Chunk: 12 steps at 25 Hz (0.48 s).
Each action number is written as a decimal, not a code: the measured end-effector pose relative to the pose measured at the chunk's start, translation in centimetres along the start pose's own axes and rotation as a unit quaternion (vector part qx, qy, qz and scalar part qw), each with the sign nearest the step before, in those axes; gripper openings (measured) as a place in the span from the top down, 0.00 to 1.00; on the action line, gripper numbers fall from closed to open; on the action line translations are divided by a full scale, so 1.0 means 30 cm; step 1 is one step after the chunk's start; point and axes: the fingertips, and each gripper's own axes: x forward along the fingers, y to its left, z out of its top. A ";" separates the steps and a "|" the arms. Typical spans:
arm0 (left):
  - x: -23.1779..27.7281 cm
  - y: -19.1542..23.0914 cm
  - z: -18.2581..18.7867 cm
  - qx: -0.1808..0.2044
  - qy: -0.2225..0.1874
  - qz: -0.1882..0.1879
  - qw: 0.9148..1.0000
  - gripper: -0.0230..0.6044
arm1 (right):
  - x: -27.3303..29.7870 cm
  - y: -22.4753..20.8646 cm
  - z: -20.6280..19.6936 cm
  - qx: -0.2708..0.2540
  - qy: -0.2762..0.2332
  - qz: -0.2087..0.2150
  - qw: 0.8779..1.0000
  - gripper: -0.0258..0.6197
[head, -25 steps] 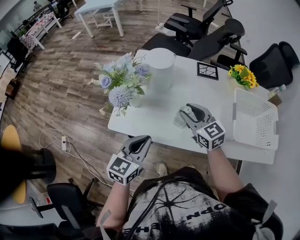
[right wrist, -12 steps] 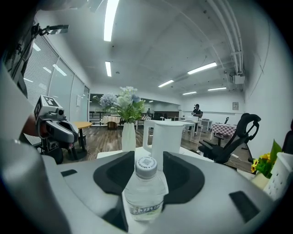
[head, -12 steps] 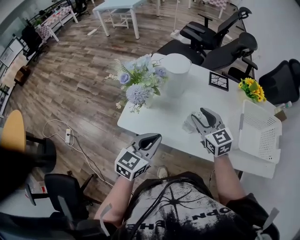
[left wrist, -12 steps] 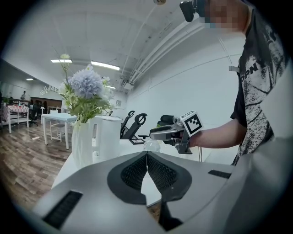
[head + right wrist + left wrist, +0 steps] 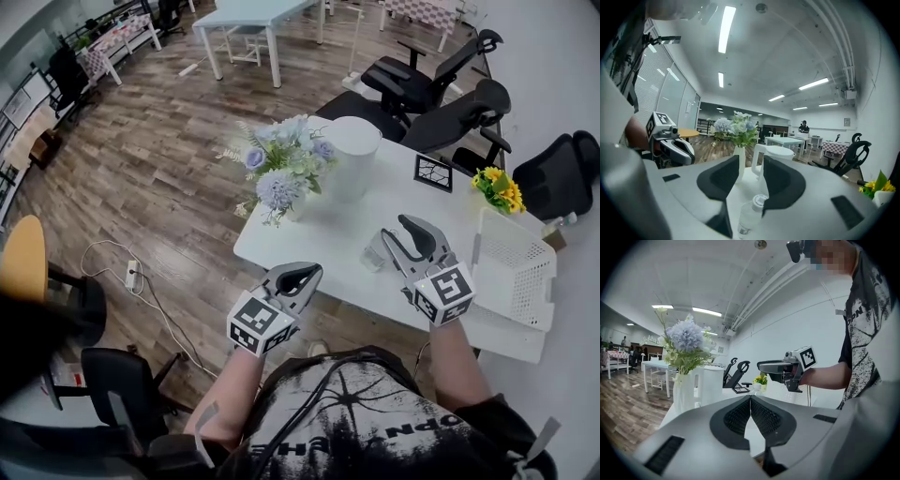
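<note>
A small clear water bottle (image 5: 375,251) with a white cap stands on the white table (image 5: 319,246) near its front edge. My right gripper (image 5: 410,225) hovers just right of and above it, open, with nothing between the jaws. In the right gripper view the bottle (image 5: 751,215) shows low down, under the gap of the right gripper (image 5: 751,164). My left gripper (image 5: 305,273) hangs in front of the table edge, off the table, shut and empty. The left gripper view shows the left gripper (image 5: 750,401) with its jaws pressed together.
A vase of blue flowers (image 5: 279,180) and a white jug (image 5: 353,155) stand at the table's far left. A white basket (image 5: 511,258) sits at the right, yellow flowers (image 5: 497,187) and a black frame (image 5: 434,172) behind. Office chairs (image 5: 441,84) line the far side.
The right gripper has risen off the bottle, which sat between its jaws half a second ago and now shows lower, under them. The left gripper stays shut, little moved.
</note>
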 end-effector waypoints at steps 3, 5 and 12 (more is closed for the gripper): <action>-0.004 -0.001 0.014 0.005 -0.003 0.001 1.000 0.95 | -0.009 0.046 0.033 -0.003 -0.010 0.016 1.000 0.77; -0.010 0.000 0.021 0.009 -0.004 0.003 1.000 0.95 | -0.007 0.090 0.033 -0.007 -0.005 0.034 0.999 0.85; -0.031 0.003 0.031 0.014 -0.008 0.013 1.000 0.95 | 0.006 0.213 -0.044 0.004 0.027 0.086 0.996 0.92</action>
